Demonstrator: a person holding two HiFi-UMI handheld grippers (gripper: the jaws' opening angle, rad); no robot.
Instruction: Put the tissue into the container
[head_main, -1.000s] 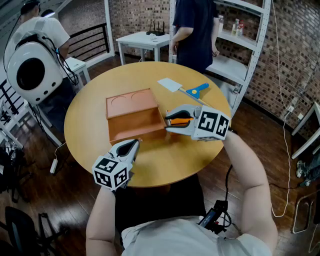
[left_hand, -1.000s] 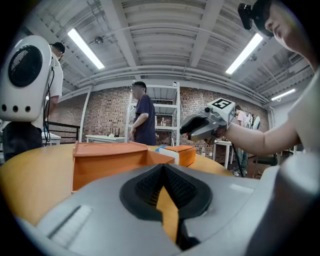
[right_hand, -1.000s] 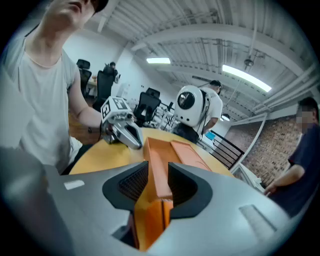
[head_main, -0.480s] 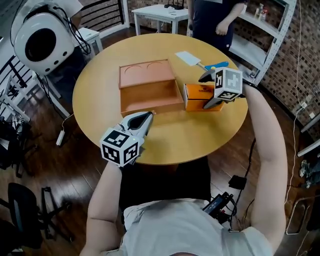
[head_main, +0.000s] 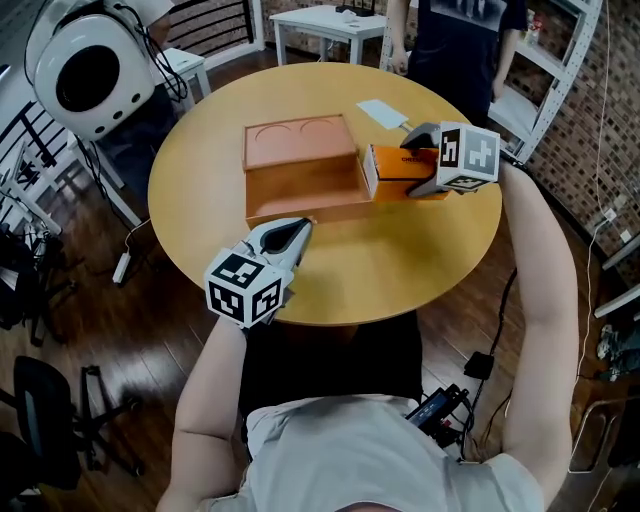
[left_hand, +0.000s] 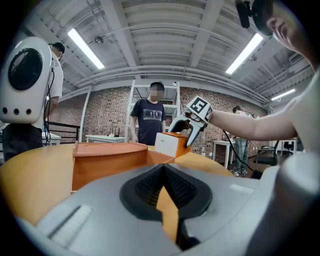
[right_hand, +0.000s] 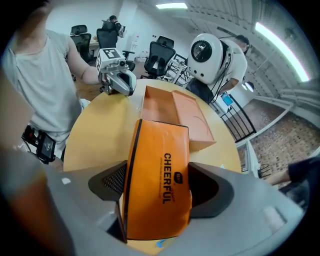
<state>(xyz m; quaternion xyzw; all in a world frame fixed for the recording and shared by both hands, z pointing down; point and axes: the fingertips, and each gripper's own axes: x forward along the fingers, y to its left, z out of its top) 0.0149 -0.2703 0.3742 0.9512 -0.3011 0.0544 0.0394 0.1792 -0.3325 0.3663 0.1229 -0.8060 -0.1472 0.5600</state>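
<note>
The tissue is an orange pack (head_main: 392, 165) (right_hand: 157, 175) lying lengthwise by the right wall of the brown open container (head_main: 300, 195) on the round wooden table (head_main: 380, 270). My right gripper (head_main: 413, 160) (right_hand: 156, 184) reaches in from the right. Its jaws are closing, one on each long side of the pack, with the pads against it. From the left gripper view the pack (left_hand: 170, 144) shows just past the container's (left_hand: 107, 160) far corner. My left gripper (head_main: 293, 232) (left_hand: 162, 192) hovers shut and empty at the container's near side.
A white flat tool with a blue handle (head_main: 385, 113) lies beyond the pack. A person (head_main: 460, 40) stands at the table's far side near a metal shelf. A white round device (head_main: 90, 75) sits off the table to the left.
The right gripper let go of a narrow hold near the container, swung right and took the pack across its width. The pack now sits closer against the container's right wall. The left gripper stayed put.
</note>
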